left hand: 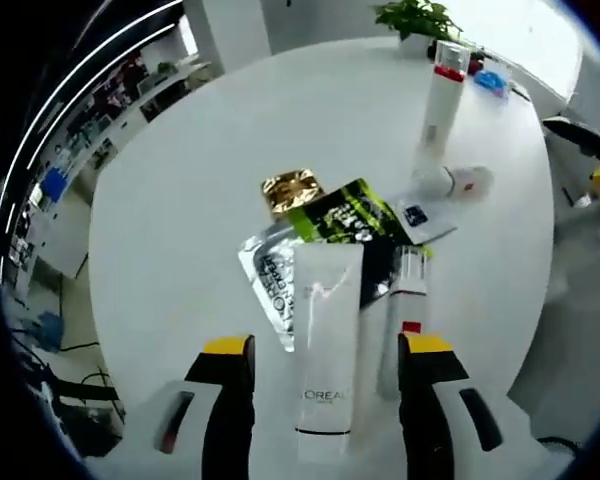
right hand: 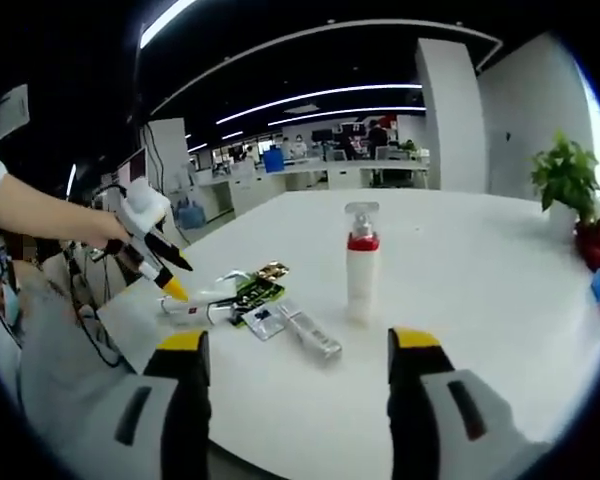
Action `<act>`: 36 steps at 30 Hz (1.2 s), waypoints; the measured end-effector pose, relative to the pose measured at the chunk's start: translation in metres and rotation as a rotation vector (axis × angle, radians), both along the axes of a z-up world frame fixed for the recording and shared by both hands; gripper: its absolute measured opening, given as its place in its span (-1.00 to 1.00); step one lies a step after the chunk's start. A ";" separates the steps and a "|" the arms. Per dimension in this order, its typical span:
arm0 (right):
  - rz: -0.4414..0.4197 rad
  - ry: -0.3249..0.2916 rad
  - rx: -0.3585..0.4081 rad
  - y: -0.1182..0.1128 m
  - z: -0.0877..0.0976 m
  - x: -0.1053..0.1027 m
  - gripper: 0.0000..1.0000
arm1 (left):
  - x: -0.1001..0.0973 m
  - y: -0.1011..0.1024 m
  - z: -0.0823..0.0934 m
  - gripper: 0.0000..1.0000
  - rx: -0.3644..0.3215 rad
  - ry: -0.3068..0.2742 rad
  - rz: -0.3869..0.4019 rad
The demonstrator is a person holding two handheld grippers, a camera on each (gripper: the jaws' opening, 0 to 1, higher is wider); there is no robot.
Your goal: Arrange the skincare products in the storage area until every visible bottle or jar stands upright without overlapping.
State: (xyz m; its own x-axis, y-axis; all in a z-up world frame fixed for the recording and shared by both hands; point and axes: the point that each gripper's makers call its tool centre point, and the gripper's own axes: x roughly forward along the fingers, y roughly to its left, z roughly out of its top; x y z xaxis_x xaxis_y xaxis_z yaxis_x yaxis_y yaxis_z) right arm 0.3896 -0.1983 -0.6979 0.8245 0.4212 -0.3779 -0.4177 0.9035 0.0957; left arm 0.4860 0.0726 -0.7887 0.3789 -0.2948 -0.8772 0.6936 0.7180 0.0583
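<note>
The L'Oreal tube (left hand: 327, 340) lies between the left gripper's (left hand: 327, 365) spread jaws; closing off-centre could squirt it sideways.

Count on the white table (left hand: 180, 200):

- One upright pump bottle (left hand: 443, 100), white with a red band.
- One white L'Oreal tube (left hand: 326, 340), lying flat.
- One slim white tube with red band (left hand: 408, 300), lying.
- One small white bottle (left hand: 450, 182) on its side.
- Four flat sachets: gold sachet (left hand: 292, 191), green-black sachet (left hand: 352, 215), silver sachet (left hand: 271, 270), dark-label sachet (left hand: 420, 217).
- One potted plant (left hand: 417, 22).
</note>
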 end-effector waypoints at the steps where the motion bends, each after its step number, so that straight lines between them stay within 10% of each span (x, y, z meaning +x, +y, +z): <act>1: 0.001 -0.001 -0.001 0.000 0.000 0.000 0.45 | 0.000 0.001 -0.004 0.07 0.004 0.014 -0.001; 36: 0.002 0.024 -0.030 0.000 -0.006 0.000 0.37 | 0.001 0.002 -0.037 -0.38 0.060 0.147 -0.069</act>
